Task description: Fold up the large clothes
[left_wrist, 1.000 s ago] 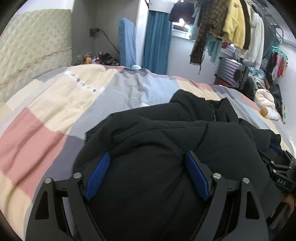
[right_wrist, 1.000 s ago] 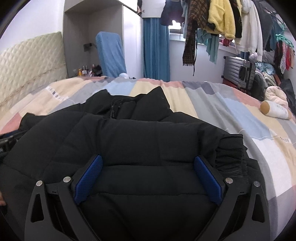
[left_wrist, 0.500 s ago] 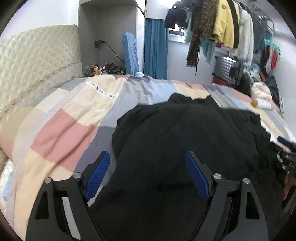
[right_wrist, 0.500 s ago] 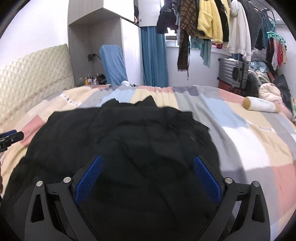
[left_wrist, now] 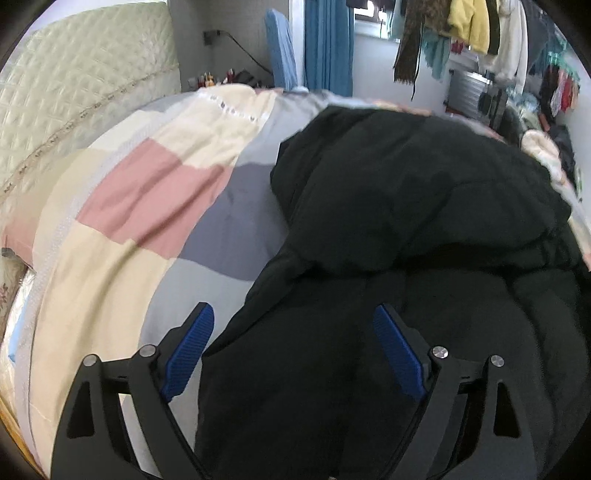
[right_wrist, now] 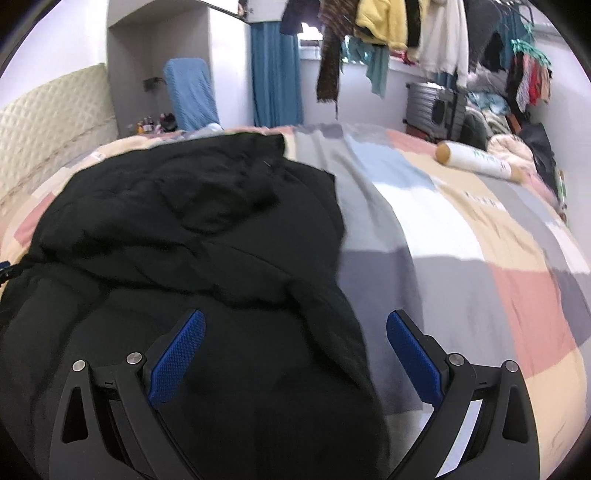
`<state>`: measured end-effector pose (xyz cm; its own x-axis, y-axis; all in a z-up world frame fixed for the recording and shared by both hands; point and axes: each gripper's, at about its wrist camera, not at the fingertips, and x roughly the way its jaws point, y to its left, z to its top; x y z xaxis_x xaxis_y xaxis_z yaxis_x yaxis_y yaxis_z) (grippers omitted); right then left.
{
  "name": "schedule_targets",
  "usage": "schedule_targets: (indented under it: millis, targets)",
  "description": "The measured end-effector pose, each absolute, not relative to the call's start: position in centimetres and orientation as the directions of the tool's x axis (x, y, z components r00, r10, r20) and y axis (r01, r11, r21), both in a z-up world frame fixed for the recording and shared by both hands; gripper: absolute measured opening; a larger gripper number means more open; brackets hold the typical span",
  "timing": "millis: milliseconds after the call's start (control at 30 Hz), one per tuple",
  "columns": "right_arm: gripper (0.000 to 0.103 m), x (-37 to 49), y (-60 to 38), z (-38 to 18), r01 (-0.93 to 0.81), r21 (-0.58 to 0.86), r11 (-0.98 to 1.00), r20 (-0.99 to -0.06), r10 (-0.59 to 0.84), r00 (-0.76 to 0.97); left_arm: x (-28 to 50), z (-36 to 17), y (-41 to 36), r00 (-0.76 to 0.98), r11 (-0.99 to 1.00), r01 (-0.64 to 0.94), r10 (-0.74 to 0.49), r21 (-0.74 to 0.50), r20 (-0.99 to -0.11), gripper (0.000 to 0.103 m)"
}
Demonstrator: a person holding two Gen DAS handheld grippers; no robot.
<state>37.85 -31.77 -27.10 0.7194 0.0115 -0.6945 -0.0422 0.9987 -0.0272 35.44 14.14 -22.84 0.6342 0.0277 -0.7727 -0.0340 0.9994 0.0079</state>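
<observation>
A large black padded jacket (left_wrist: 413,229) lies on the bed, its far part doubled over the near part in a thick fold. It also shows in the right wrist view (right_wrist: 192,236). My left gripper (left_wrist: 293,323) is open above the jacket's left near edge, with one finger over the bedspread. My right gripper (right_wrist: 295,328) is open above the jacket's right near edge, with its right finger over the bedspread. Neither holds anything.
The bed has a patchwork bedspread (left_wrist: 155,177) of pink, cream and grey. A white cylindrical bottle (right_wrist: 476,160) lies on the bed at the far right. A quilted headboard (left_wrist: 74,96) is at the left. Hanging clothes (right_wrist: 388,26) and a suitcase (right_wrist: 432,107) stand beyond the bed.
Both grippers have drawn back and apart, the left to the jacket's left side and the right to its right side. The jacket's far part now lies folded over the near part.
</observation>
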Motion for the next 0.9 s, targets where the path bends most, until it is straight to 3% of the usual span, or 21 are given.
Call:
schedule_targets:
  millis: [133, 333, 533, 900]
  targets:
    - [0.099, 38.5, -33.3, -29.0, -0.015, -0.022, 1.000, -0.729, -0.006, 0.685, 36.6, -24.5, 14.1, 0.594, 0.997, -0.062, 0.079, 0.053, -0.801, 0.090]
    - [0.099, 41.0, -32.6, -30.8, -0.021, -0.094, 0.995, -0.741, -0.056, 0.669, 38.8, -25.0, 13.7, 0.637, 0.983, -0.126, 0.181, 0.130, -0.749, 0.091]
    - [0.099, 42.8, -32.1, -30.1, 0.020, -0.121, 0.992, -0.677, -0.097, 0.730, 40.1, -25.1, 15.3, 0.658, 0.971, -0.219, 0.216, 0.091, -0.721, 0.091]
    - [0.099, 42.8, -34.0, -28.8, 0.085, -0.042, 0.995, -0.591, -0.093, 0.801, 40.4, -24.4, 17.5, 0.687, 0.961, -0.278, 0.209, 0.014, -0.696, 0.091]
